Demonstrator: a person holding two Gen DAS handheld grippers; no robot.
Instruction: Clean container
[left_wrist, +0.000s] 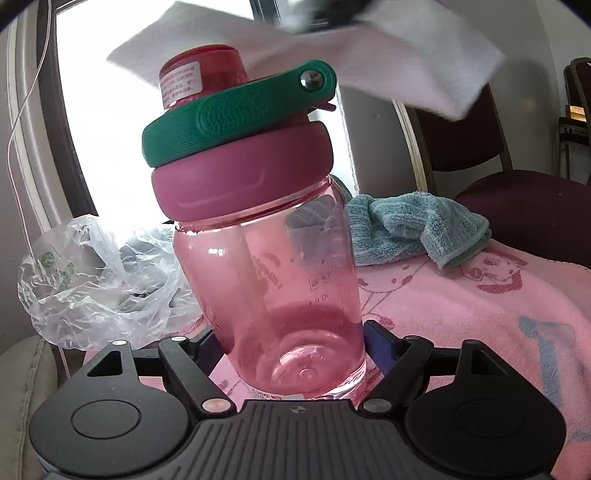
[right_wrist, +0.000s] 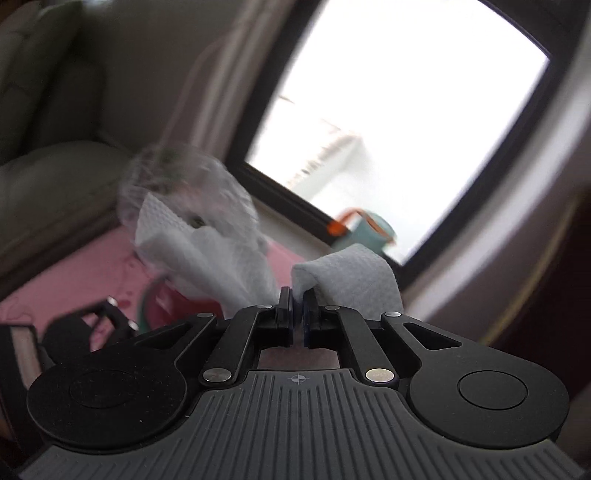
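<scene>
A clear pink water bottle (left_wrist: 280, 280) with a maroon lid (left_wrist: 243, 177) and a green carry loop (left_wrist: 236, 107) fills the left wrist view, tilted left. My left gripper (left_wrist: 295, 347) is shut on the bottle's lower body. A white paper towel (left_wrist: 388, 55) hangs blurred just above the bottle's cap. In the right wrist view my right gripper (right_wrist: 298, 306) is shut on that paper towel (right_wrist: 207, 243), which spreads to both sides of the jaws. The bottle top (right_wrist: 166, 299) and the left gripper (right_wrist: 92, 325) show low at the left there.
A pink printed cloth (left_wrist: 461, 317) covers the surface. A crumpled blue towel (left_wrist: 413, 229) lies behind the bottle at right, a clear plastic bag (left_wrist: 88, 280) at left. A dark red chair (left_wrist: 517, 199) stands at right. A bright window (right_wrist: 399, 122) and a sofa (right_wrist: 48, 147) are behind.
</scene>
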